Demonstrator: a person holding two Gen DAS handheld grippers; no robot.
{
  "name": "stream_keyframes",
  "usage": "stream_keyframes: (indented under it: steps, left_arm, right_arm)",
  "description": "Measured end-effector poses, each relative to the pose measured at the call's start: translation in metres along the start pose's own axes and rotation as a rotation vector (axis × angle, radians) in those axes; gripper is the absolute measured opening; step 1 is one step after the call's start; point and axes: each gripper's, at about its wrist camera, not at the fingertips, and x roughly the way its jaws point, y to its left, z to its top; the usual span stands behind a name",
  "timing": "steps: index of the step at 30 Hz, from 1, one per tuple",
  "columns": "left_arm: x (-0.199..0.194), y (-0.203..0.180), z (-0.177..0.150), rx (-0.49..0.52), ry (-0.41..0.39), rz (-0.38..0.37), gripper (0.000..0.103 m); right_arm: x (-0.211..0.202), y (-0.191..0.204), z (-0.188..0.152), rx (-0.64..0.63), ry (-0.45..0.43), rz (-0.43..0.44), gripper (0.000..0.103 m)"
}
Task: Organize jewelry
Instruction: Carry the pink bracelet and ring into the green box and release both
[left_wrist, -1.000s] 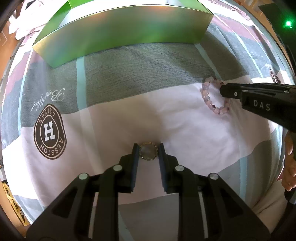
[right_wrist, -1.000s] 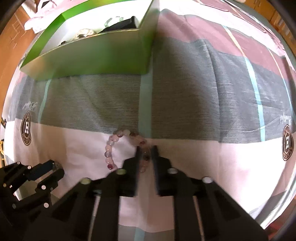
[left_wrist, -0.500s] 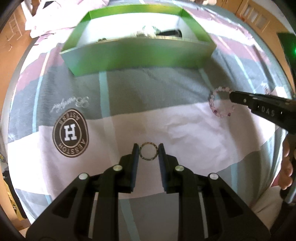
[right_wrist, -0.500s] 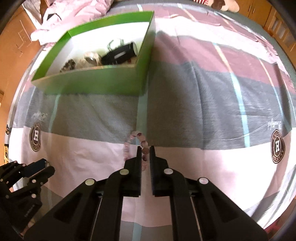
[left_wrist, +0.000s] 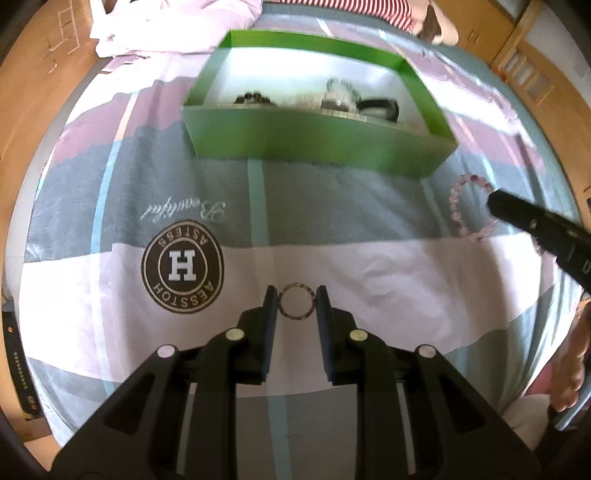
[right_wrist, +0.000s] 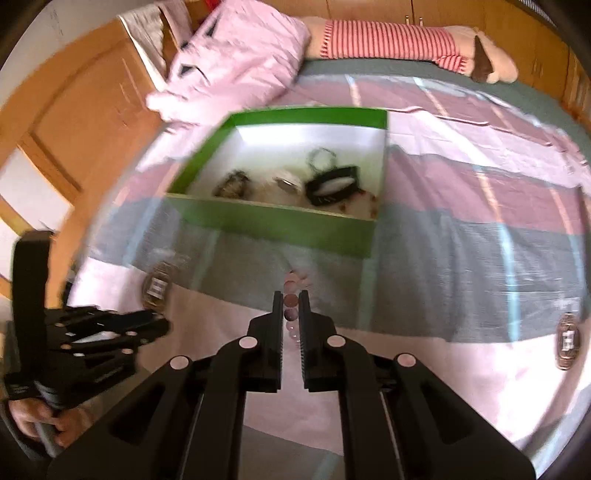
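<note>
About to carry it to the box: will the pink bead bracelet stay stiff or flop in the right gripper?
The pink bead bracelet probably flops: strung beads, pinched at one spot by the right gripper. Round, smooth beads may slip or swing.

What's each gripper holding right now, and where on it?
Left gripper pinches the small ring across its outer edge, one pad on each side. Right gripper is shut on the pink bead bracelet, clamping a few beads on one side of the loop.
</note>
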Motion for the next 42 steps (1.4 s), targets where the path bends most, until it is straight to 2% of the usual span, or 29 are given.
stream_keyframes:
  steps: [3,6,16,21,27,32,37,38,40,41,42]
  left_arm:
    - [-0.014,-0.002,0.007,-0.007,-0.045,-0.005,0.021]
    - [-0.025,-0.004,0.021,-0.005,-0.084,-0.004,0.021]
    - [-0.034,-0.009,0.076,-0.007,-0.116,0.028,0.021]
    - [-0.035,-0.005,0.118,-0.019,-0.19,0.028,0.021]
    - [0.012,0.002,0.147,0.0,-0.152,0.055,0.021]
    - [0.043,0.006,0.144,0.032,-0.097,0.1,0.021]
    - [0.052,0.013,0.144,0.008,-0.078,0.072,0.021]
    - [0.053,0.014,0.144,0.01,-0.077,0.071,0.022]
    - [0.053,0.014,0.144,0.009,-0.079,0.073,0.034]
    - [0.052,0.015,0.144,0.003,-0.086,0.074,0.05]
    - [0.051,0.016,0.144,-0.002,-0.095,0.08,0.061]
  right_arm:
    - [0.001,-0.004,0.006,0.035,-0.006,0.043,0.008]
    - [0.002,-0.006,0.016,0.028,-0.026,0.027,0.008]
    - [0.006,0.003,0.068,-0.013,-0.066,-0.011,0.008]
    - [0.022,0.006,0.102,-0.007,-0.084,-0.015,0.008]
    - [0.065,-0.006,0.114,-0.006,-0.051,-0.049,0.008]
    - [0.099,-0.019,0.107,0.032,0.017,-0.078,0.008]
    - [0.108,-0.025,0.099,0.044,0.046,-0.094,0.008]
    - [0.109,-0.025,0.099,0.043,0.048,-0.103,0.008]
    - [0.11,-0.027,0.098,0.051,0.055,-0.142,0.009]
    - [0.109,-0.028,0.098,0.058,0.059,-0.156,0.011]
    - [0.109,-0.029,0.098,0.066,0.058,-0.161,0.019]
